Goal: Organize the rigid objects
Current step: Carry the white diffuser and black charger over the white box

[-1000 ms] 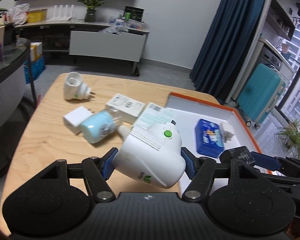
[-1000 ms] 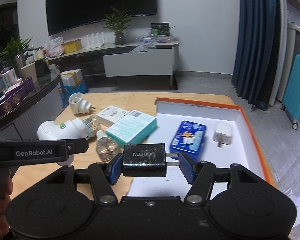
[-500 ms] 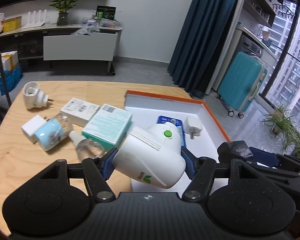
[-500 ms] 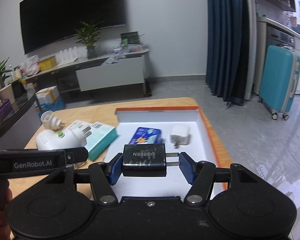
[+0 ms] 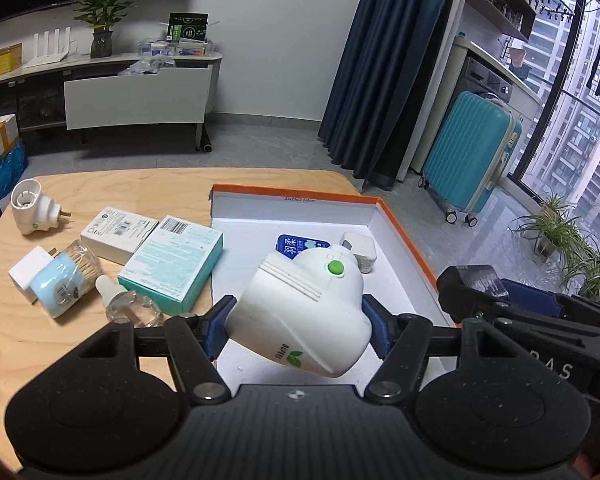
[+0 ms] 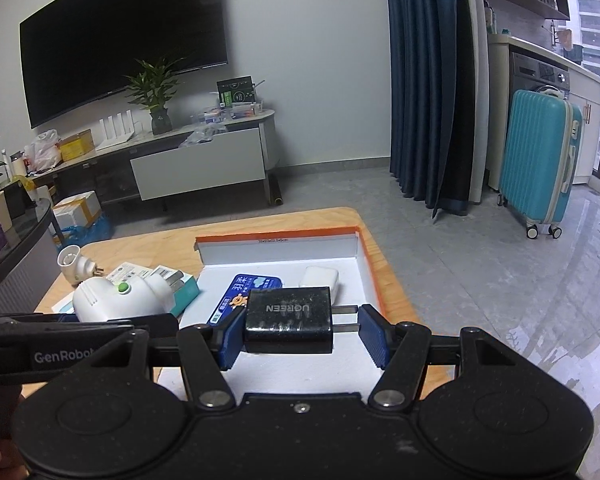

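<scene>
My left gripper (image 5: 298, 330) is shut on a white plug-in device with a green button (image 5: 304, 312), held over the near left part of the white box with orange rim (image 5: 404, 232). It also shows in the right wrist view (image 6: 116, 300). My right gripper (image 6: 300, 330) is shut on a black UGREEN charger (image 6: 289, 319), held above the box (image 6: 366, 264). Inside the box lie a blue packet (image 5: 300, 245) and a white charger (image 5: 359, 248).
On the wooden table (image 5: 112, 184) left of the box lie a teal box (image 5: 172, 264), a white box (image 5: 118, 232), a clear bottle (image 5: 128, 306), a jar of swabs (image 5: 66, 282), a white adapter (image 5: 27, 270) and a white plug-in (image 5: 30, 208). A teal suitcase (image 5: 472, 160) stands on the floor to the right.
Both grippers have moved right with their loads, from over the table to over the box. Both have also risen a little.
</scene>
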Motion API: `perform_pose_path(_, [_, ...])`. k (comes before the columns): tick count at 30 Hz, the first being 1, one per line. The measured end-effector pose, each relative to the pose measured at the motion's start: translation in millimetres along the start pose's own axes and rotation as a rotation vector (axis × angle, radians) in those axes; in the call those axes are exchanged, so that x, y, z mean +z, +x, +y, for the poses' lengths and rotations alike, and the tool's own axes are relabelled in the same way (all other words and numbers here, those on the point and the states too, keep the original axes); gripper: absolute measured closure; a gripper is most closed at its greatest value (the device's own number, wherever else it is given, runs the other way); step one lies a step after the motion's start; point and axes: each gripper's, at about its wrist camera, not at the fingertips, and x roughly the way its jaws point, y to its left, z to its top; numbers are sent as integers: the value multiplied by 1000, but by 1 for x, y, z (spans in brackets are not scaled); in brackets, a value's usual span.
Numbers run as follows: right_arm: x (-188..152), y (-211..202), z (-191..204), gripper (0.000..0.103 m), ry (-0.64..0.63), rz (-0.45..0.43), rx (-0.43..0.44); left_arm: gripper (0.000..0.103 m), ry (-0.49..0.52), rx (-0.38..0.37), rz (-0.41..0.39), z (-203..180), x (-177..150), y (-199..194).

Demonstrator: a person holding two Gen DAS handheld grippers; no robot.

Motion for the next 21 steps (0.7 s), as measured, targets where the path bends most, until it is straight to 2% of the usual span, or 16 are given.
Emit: perform_pose_path(21, [17, 22, -4, 30, -22, 15, -1, 36, 11, 34, 0, -10, 14, 15])
